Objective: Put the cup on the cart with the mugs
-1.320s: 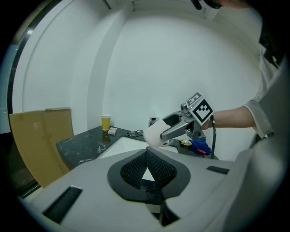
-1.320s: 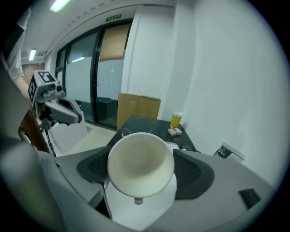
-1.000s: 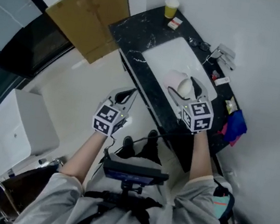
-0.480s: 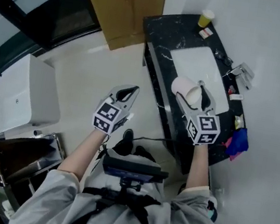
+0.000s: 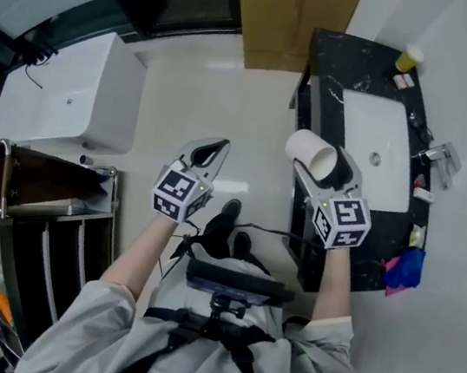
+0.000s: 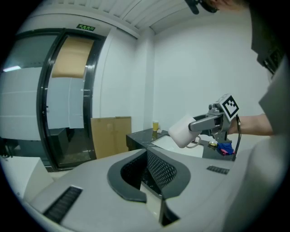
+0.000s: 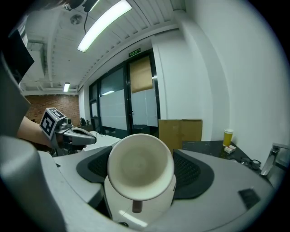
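**A:** Where is the cup [image 5: 308,149]?

**B:** My right gripper [image 5: 318,161] clamps it mid-air, on its side, well apart from the cart [image 5: 47,196]. My left gripper [image 5: 215,150] is closed and empty. The cup looks ceramic: stiff, slick, breakable. I'd squeeze across its wall.

Wide bare floor [image 5: 205,89] ahead, free passage down the middle. Right side blocked by dark surface [image 5: 342,54] with sink [image 5: 375,151]. Left side blocked by white cabinet [image 5: 71,103], then cart [image 5: 41,181] closer in. Cardboard [image 5: 291,15] stands at far end, beside surface.
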{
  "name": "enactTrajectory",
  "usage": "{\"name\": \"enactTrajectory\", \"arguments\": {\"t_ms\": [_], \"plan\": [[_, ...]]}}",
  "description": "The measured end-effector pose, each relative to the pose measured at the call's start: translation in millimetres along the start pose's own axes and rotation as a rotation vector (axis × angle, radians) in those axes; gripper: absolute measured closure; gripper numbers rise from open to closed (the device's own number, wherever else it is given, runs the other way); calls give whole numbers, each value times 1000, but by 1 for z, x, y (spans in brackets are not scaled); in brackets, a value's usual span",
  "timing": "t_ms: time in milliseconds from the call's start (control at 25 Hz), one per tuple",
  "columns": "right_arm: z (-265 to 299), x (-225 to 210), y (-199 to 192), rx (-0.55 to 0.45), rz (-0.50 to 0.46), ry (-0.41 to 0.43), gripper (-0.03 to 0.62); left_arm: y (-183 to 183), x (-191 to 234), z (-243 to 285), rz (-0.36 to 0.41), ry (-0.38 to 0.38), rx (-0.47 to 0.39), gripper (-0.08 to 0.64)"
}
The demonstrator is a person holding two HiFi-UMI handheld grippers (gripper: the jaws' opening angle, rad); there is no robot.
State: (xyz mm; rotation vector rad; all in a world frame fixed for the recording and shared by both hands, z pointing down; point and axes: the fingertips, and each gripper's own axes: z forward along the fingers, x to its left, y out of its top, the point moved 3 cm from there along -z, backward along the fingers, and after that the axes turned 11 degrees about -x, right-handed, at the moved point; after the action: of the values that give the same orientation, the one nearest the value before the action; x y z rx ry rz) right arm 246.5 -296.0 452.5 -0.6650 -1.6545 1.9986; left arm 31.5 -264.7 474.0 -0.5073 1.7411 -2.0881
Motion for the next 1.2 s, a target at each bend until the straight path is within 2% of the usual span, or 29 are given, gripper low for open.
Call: {"name": "enactTrajectory", "arguments": {"t_ms": [280,560,840,1200], "plan": [[36,81,3,1,-27,241,163,-9,23,-96,-15,243,-9,558],[68,188,5,19,-57,503,163,-17,49,-208,-44,493,-13,558],[93,322,15,27,-86,783,163,-25,76,-338,-64,767,-25,558],[100,520,10,30,-164,1107,163,-47,106,-510,-112,1024,-49,558]]}}
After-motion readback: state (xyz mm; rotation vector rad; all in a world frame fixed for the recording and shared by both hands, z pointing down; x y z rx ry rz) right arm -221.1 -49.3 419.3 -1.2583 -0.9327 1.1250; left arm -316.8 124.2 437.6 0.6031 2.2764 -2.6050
